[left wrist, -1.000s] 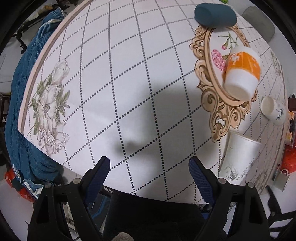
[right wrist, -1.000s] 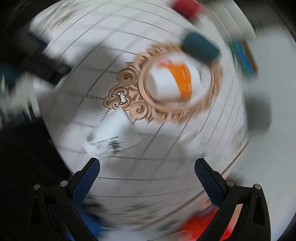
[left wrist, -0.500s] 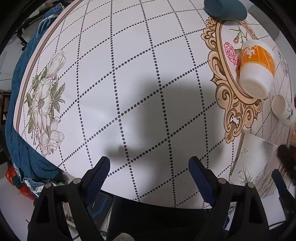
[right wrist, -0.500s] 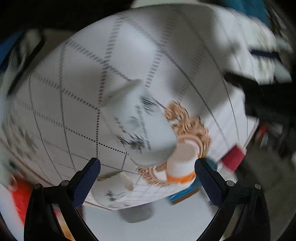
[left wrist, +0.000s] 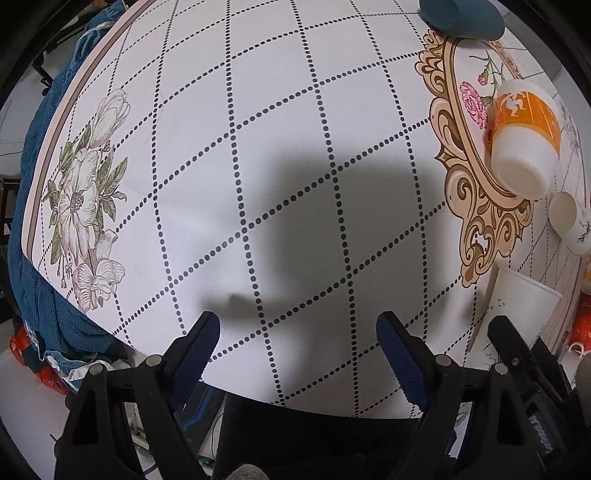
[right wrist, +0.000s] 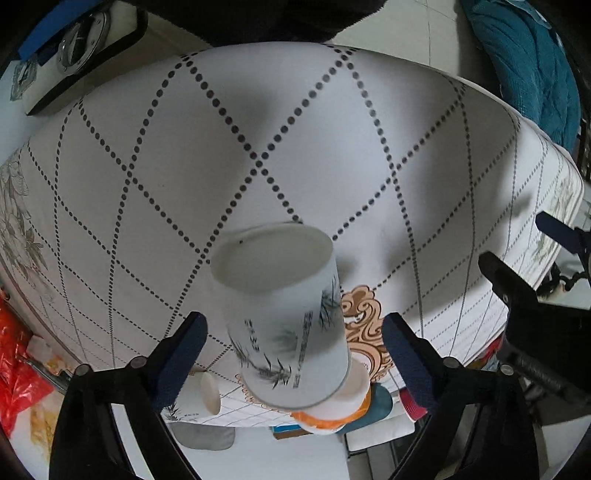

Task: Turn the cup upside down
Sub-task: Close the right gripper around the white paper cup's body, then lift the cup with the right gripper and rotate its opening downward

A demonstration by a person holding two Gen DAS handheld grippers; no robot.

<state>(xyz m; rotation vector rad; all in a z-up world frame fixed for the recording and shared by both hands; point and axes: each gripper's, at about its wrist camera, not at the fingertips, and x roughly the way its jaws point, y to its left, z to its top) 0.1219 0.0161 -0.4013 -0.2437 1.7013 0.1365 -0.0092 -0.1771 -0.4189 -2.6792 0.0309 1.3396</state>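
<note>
We've got the white bamboo-print cup sitting base-up on the checked tablecloth, centre-low in the right wrist view — between the right gripper fingers, jaws spread, not touching. Left gripper gapes too — nothing in it.

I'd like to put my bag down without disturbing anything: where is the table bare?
Bare cloth runs from the flower print across to the gold frame print. Crowded beyond: orange cup, small cup, bamboo cup, teal object.
</note>
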